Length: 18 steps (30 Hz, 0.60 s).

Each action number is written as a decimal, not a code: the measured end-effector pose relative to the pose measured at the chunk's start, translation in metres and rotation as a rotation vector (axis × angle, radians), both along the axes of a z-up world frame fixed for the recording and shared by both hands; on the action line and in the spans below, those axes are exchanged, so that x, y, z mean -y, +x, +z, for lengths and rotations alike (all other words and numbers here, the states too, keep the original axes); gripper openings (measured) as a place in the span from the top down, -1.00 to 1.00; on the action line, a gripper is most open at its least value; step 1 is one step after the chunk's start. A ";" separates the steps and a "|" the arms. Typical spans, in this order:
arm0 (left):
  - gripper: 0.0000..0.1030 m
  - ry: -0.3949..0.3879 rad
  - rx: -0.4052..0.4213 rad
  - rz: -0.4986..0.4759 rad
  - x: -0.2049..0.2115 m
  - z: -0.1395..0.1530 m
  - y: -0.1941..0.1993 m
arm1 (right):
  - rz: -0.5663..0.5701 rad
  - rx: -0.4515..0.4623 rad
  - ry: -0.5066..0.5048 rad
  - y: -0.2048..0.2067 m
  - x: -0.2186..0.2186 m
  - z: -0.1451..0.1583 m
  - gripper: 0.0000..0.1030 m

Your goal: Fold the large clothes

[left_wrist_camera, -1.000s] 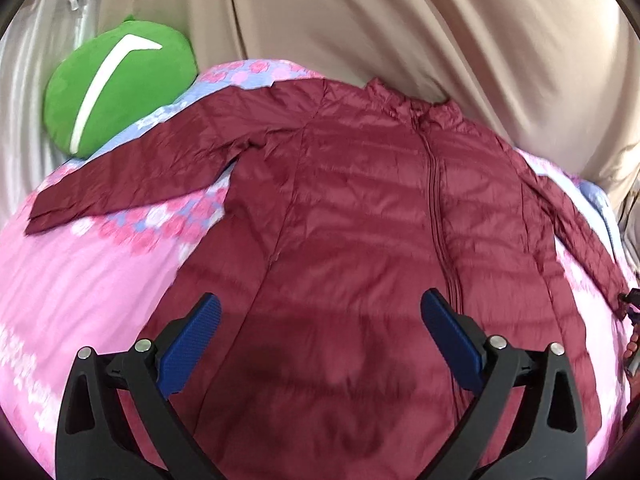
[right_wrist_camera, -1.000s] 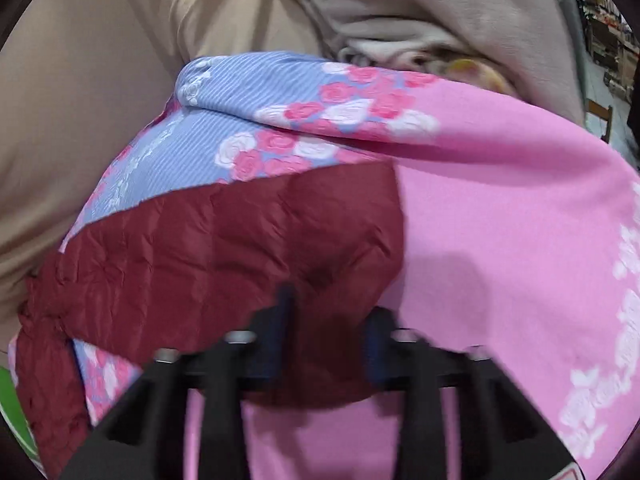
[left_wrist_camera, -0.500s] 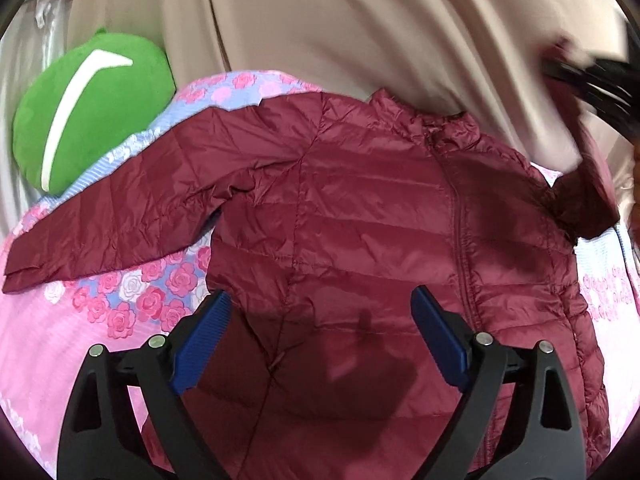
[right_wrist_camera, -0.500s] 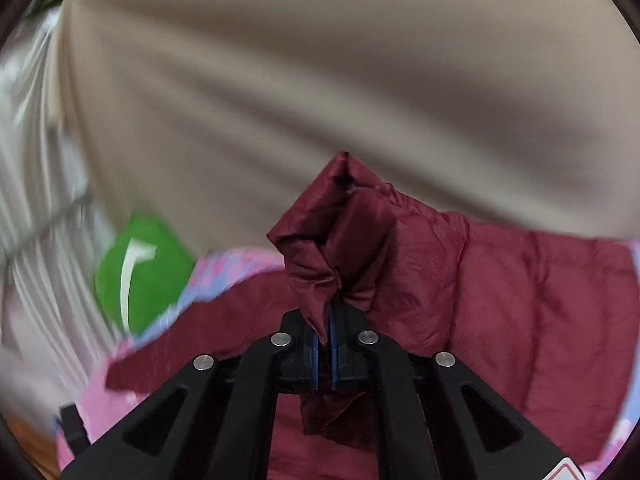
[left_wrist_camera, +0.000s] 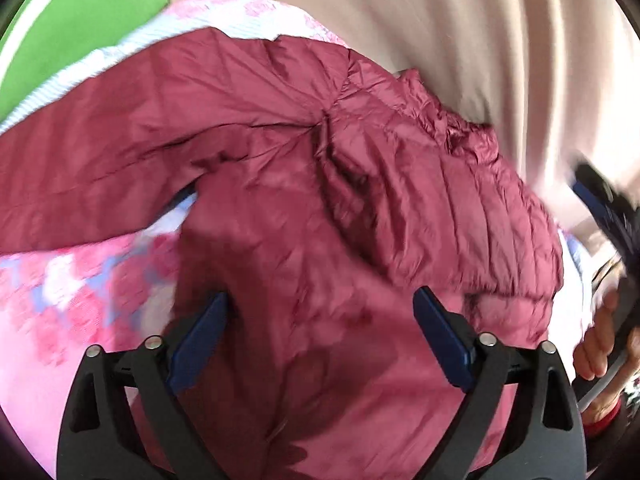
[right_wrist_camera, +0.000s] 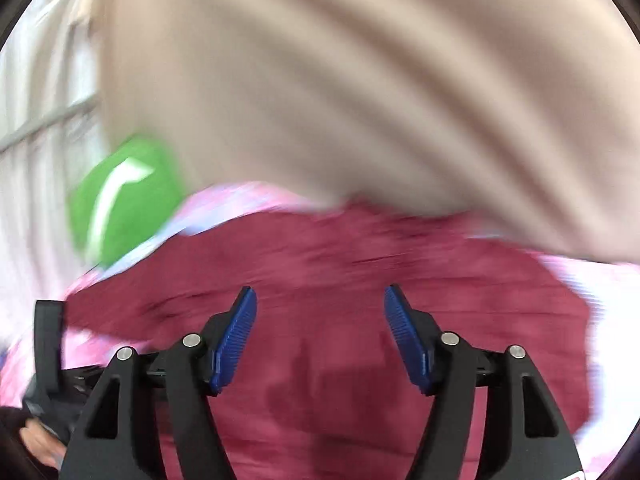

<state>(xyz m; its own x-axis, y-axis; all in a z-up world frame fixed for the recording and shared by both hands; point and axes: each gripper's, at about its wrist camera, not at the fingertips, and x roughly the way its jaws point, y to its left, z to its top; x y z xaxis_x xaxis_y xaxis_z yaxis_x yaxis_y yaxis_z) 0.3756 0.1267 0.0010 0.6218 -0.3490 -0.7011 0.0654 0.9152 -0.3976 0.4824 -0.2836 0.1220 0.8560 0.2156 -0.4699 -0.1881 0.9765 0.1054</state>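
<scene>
A dark red quilted jacket [left_wrist_camera: 320,208] lies front up on the pink flowered bed cover [left_wrist_camera: 52,288]. Its right sleeve [left_wrist_camera: 472,216] is folded in across the chest; its left sleeve [left_wrist_camera: 100,160] stretches out to the left. My left gripper [left_wrist_camera: 320,340] hovers open over the jacket's lower body, with nothing between its blue pads. In the blurred right wrist view the right gripper [right_wrist_camera: 320,328] hangs above the jacket [right_wrist_camera: 360,300], its jaws opening and nothing between them. The right gripper also shows at the edge of the left wrist view [left_wrist_camera: 604,208], held by a hand [left_wrist_camera: 600,344].
A green cushion [left_wrist_camera: 80,20] with a white stripe lies beyond the jacket at the upper left, also in the right wrist view [right_wrist_camera: 120,196]. A beige curtain [left_wrist_camera: 440,20] hangs close behind the bed. The left gripper's black frame [right_wrist_camera: 48,344] shows at the lower left of the right wrist view.
The right gripper carried the right sleeve up and across the jacket, then let it go; the sleeve now lies folded on the chest. The left gripper moved closer over the jacket.
</scene>
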 end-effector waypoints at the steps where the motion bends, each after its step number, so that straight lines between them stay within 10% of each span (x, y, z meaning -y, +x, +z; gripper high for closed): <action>1: -0.78 -0.004 -0.010 0.005 0.003 0.000 0.009 | -0.051 -0.002 -0.005 0.002 0.020 0.002 -0.28; 7: -0.35 0.003 -0.018 -0.051 0.043 -0.001 0.038 | -0.397 -0.114 0.119 -0.007 0.179 -0.031 -0.42; 12: 0.83 0.098 -0.033 -0.125 0.071 -0.005 0.055 | -0.477 -0.187 0.300 0.005 0.234 -0.065 -0.42; 18: 0.94 0.118 0.136 -0.054 0.054 0.034 0.058 | -0.432 -0.245 0.440 0.033 0.232 -0.089 -0.42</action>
<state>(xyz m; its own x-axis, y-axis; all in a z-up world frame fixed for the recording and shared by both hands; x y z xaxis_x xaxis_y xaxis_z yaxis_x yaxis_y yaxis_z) 0.4340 0.0730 0.0352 0.6961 -0.3047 -0.6501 0.1613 0.9487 -0.2719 0.5152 -0.5152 0.0331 0.7882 0.0934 -0.6083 0.2904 0.8150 0.5014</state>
